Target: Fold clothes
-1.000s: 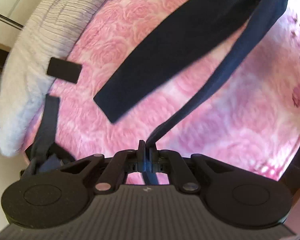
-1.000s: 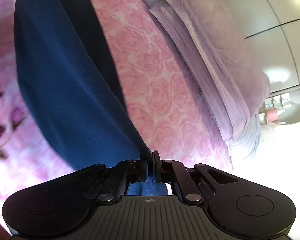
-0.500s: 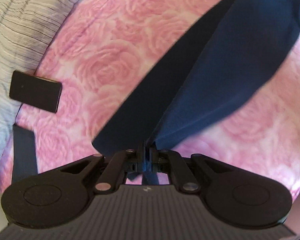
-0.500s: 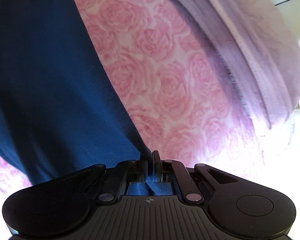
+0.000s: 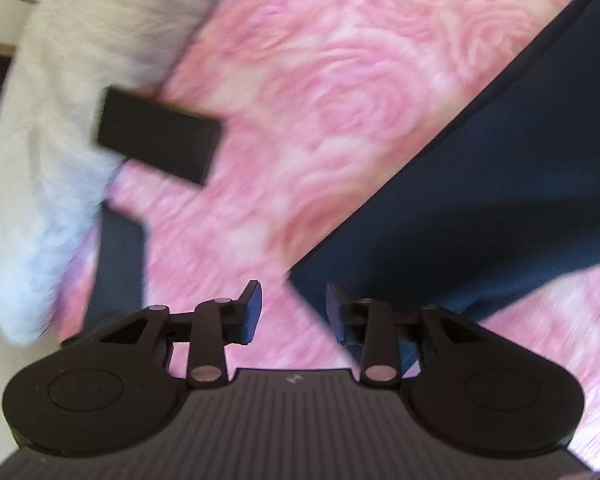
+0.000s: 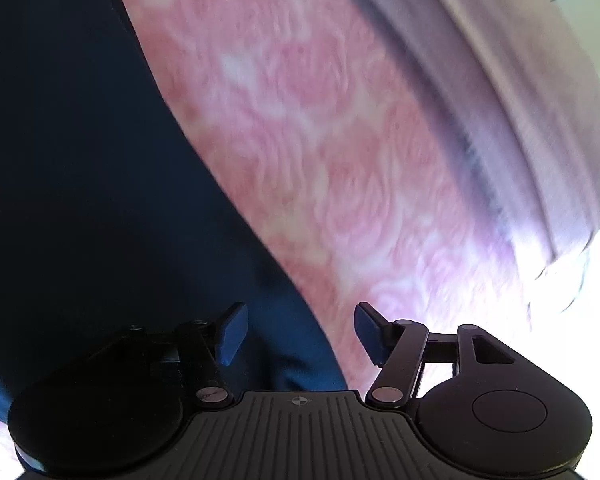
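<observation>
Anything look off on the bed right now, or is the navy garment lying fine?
One oddity: a flat black rectangular object lies on the pink rose bedspread beside the grey-white quilt, apart from the navy garment; too blurred to identify. Both left tongs and right tongs are open, and the garment lies spread on the bedspread.

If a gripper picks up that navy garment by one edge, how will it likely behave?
The navy garment probably hangs limp: it lies flat, following the pink rose bedspread. It looks thin and likely light, showing no bulk at its edge in the right wrist view. It may drag on the textured bedspread rather than slide freely.
</observation>
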Available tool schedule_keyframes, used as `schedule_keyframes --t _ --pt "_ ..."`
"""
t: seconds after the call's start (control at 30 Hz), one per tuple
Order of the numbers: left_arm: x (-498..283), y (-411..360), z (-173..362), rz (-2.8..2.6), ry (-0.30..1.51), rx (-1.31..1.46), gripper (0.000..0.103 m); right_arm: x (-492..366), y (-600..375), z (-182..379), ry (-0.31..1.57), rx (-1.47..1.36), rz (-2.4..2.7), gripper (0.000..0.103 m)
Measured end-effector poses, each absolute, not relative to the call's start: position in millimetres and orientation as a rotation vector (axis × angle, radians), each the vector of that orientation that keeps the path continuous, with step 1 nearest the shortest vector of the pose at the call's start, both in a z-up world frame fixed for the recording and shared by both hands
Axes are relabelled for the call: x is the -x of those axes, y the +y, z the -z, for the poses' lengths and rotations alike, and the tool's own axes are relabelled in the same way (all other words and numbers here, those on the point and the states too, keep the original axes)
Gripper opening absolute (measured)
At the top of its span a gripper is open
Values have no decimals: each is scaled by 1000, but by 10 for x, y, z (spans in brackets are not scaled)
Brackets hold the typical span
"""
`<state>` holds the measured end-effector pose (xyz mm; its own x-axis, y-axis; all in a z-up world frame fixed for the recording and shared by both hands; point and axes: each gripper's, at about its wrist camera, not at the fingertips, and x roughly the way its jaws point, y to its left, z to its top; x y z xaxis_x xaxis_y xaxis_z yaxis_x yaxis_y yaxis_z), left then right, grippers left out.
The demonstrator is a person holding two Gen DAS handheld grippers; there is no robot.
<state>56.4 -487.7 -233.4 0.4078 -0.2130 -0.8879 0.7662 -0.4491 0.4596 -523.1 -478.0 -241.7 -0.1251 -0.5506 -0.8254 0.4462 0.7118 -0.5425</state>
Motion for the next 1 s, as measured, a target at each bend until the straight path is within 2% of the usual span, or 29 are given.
schedule_keyframes --t 0.13,0.23,0.33,0.47,0.63,0.67,0.73,0.83,1.0 --pt "-572 -4462 2171 1255 450 -1613 31 5001 -4490 2168 1325 54 862 61" --pt "-364 -4120 2311 1347 367 -1661 32 4768 -4224 2116 1249 -29 836 61" --pt "-172 -3857 2635 1406 208 -1784 31 4452 -3946 2137 1214 -95 782 61" --pt "-52 -3566 3101 1458 -13 -1930 24 4037 -3617 2200 1197 -172 773 61" --pt "-250 -3382 3492 1468 -338 -2007 22 3516 -3372 2300 1218 -171 797 61" --pt "-298 -3352 3471 1493 -366 -2001 17 3425 -3326 2297 1225 -172 809 61" --pt "-430 -3315 3357 1535 -390 -1957 12 3261 -3301 2315 1230 -192 826 61" --pt "-681 -3307 3154 1573 -419 -1864 12 2961 -3304 2350 1236 -193 824 61" --pt "-785 -3309 3337 1653 -444 -1875 13 2399 -3313 2468 1236 -214 768 61"
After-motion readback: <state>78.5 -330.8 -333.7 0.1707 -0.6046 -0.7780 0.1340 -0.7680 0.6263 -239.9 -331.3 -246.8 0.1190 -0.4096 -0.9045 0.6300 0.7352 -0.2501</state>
